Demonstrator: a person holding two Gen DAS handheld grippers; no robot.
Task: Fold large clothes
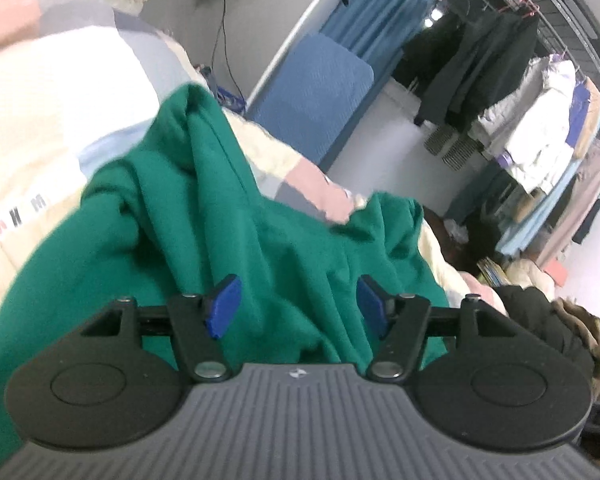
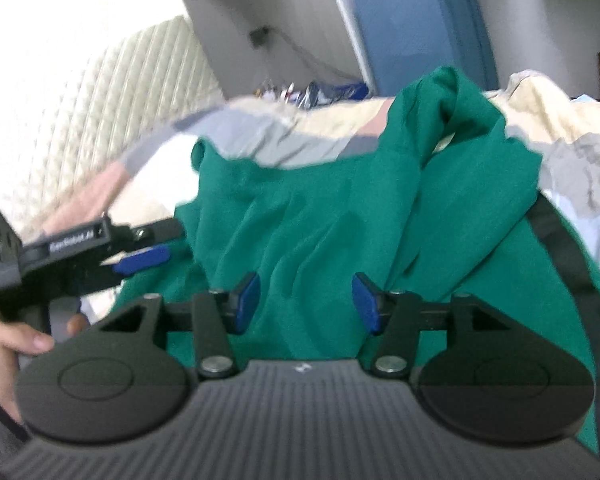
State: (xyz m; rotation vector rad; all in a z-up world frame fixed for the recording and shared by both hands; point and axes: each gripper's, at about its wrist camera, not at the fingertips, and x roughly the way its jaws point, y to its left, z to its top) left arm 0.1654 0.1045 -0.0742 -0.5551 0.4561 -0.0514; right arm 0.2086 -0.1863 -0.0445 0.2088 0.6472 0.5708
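Note:
A large green garment point(image 1: 228, 232) lies crumpled in folds on a bed with a cream, pink and grey patchwork cover point(image 1: 52, 120). My left gripper point(image 1: 299, 306) hovers low over the cloth, blue pads point(image 1: 224, 306) spread apart, nothing pinched between them. In the right wrist view the same green garment point(image 2: 340, 208) fills the middle, with a dark strap point(image 2: 560, 248) along its right side. My right gripper point(image 2: 306, 303) stands open over the folds. The left gripper point(image 2: 140, 260) shows at the left edge there, held by a hand point(image 2: 16, 344).
A quilted cream headboard point(image 2: 100, 100) stands behind the bed. A blue pad point(image 1: 316, 92) leans on the wall beside a blue curtain. A rack of hanging clothes point(image 1: 540, 128) fills the right side. A dark fur-trimmed jacket point(image 1: 548, 320) lies at the bed's right.

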